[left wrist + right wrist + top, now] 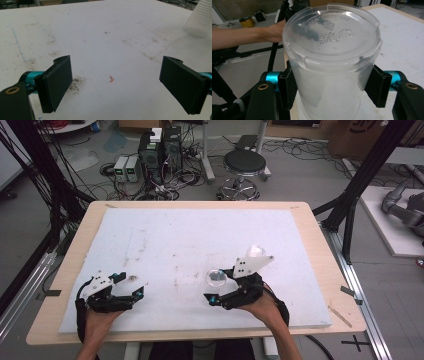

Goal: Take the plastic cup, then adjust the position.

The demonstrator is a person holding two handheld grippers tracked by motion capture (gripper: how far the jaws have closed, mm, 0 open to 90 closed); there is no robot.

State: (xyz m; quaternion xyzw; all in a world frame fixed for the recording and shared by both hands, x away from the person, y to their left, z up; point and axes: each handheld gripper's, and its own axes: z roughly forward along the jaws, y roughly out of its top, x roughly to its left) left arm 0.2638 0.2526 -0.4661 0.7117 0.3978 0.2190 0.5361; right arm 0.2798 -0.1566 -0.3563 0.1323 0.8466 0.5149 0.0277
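My right gripper [332, 86] is shut on a clear plastic cup [329, 50], with one black pad on each side of its wall. The cup is held upside down, its embossed base facing up, and ribbed rings show near its lower end. From above, the cup [216, 277] and right gripper [219, 285] are just right of the middle of the white foam board [190, 240], near its front. My left gripper [131, 286] sits low over the front left of the board. Its jaws [115, 85] stand wide open over bare board, with nothing between them.
A ribbed whitish stack of cups [201, 17] stands on the board; from above it is a translucent shape [257, 251] just beyond my right gripper's plate. The board lies on a wooden table [320, 250]. A stool [244, 165] and electronics sit on the floor behind.
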